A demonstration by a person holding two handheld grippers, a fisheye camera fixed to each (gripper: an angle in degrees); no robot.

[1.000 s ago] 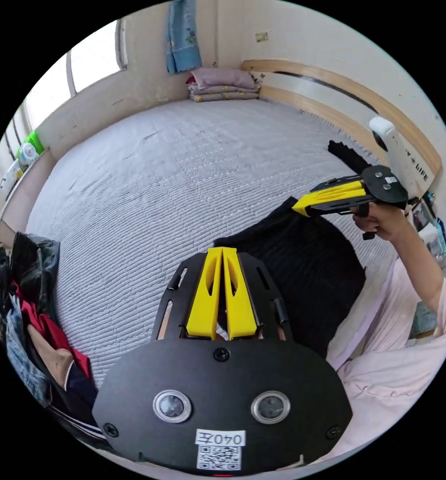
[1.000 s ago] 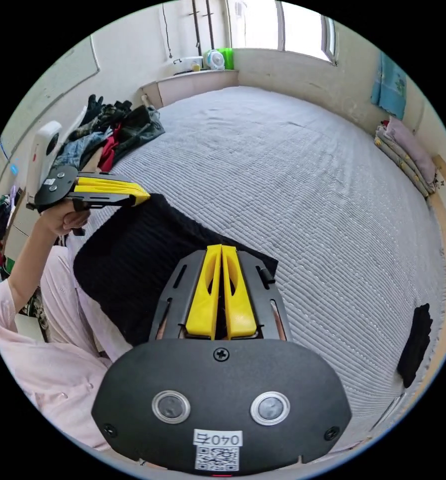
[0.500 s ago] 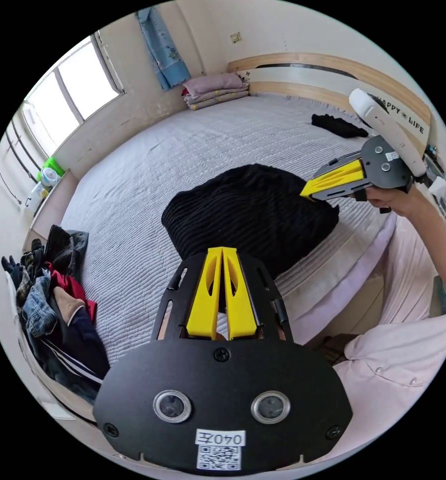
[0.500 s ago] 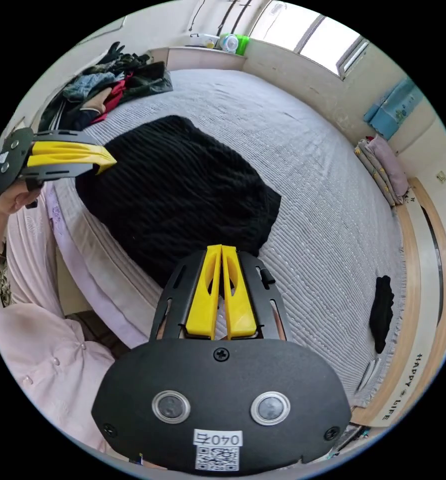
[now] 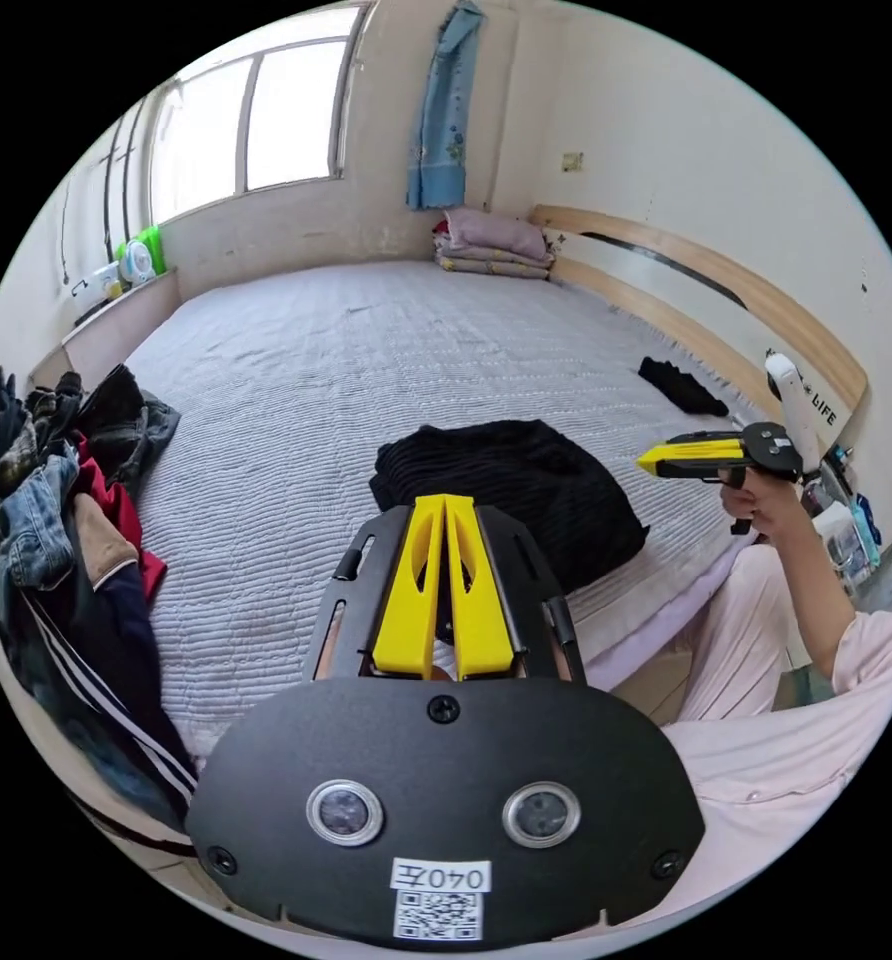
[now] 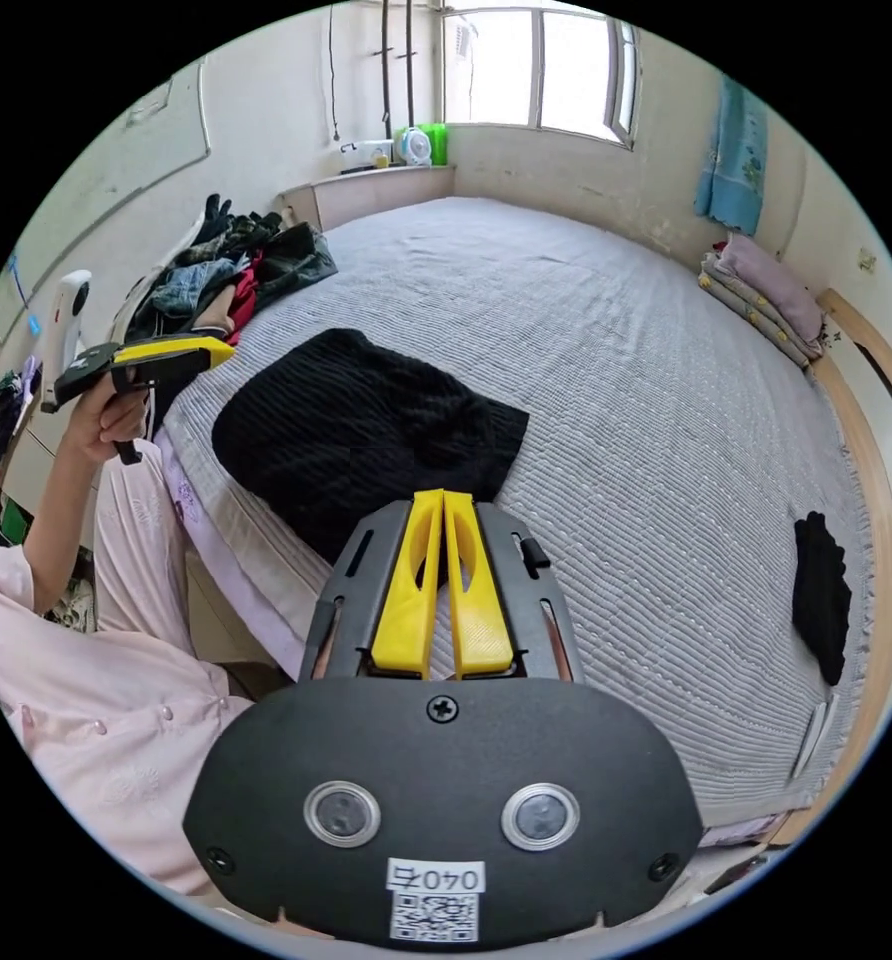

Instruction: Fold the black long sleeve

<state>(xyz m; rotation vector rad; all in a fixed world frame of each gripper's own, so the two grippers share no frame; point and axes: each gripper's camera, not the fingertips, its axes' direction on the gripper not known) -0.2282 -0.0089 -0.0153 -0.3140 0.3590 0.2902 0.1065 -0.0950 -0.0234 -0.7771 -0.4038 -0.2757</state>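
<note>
The black long sleeve (image 6: 361,440) lies bunched near the bed (image 6: 606,330) edge, apparently folded, with both the left hand-held gripper (image 5: 445,500) and right hand-held gripper (image 6: 443,497) closed, empty, clear of it.

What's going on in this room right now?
A person stands at the bed's edge with a hand-held gripper in each hand. The black long sleeve lies bunched near that edge. The left hand-held gripper and the right hand-held gripper are both shut and raised off it, gripping nothing.
</note>
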